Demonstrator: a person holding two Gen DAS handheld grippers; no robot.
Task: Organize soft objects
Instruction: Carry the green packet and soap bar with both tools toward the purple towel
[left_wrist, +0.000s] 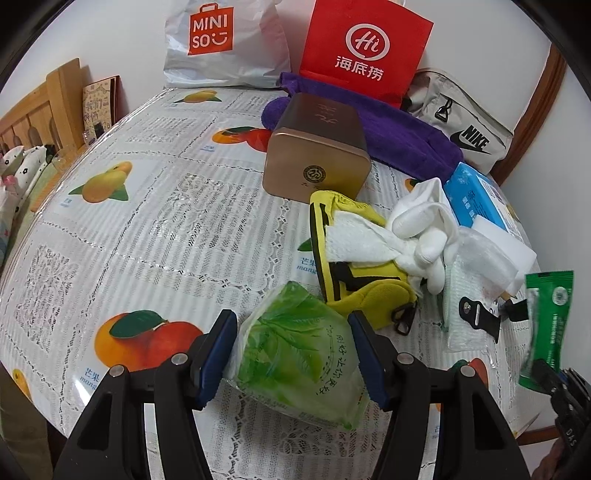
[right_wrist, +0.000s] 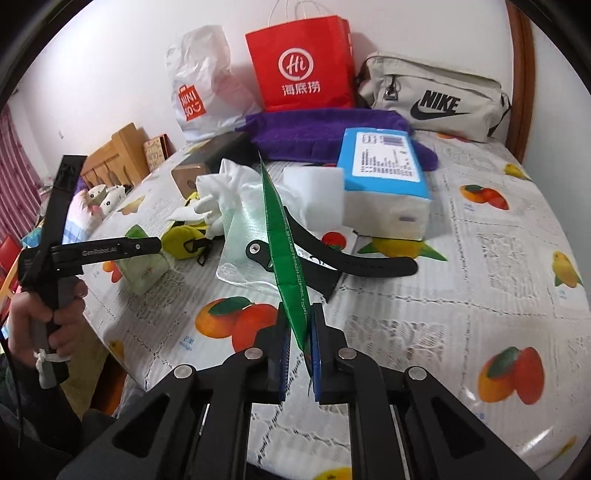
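The right gripper (right_wrist: 300, 332) pinches a green sachet (right_wrist: 284, 251) by its bottom edge above the strap (right_wrist: 354, 258), so it could slip free, while the left gripper (left_wrist: 291, 350) clasps the tissue pack (left_wrist: 295, 354) near the yellow pouch (left_wrist: 362, 284)

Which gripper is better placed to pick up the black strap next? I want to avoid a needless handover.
Neither is free. The right gripper is nearer the black strap but shut on the green sachet; the left gripper grips the green tissue pack. Probably right, once it drops the sachet.
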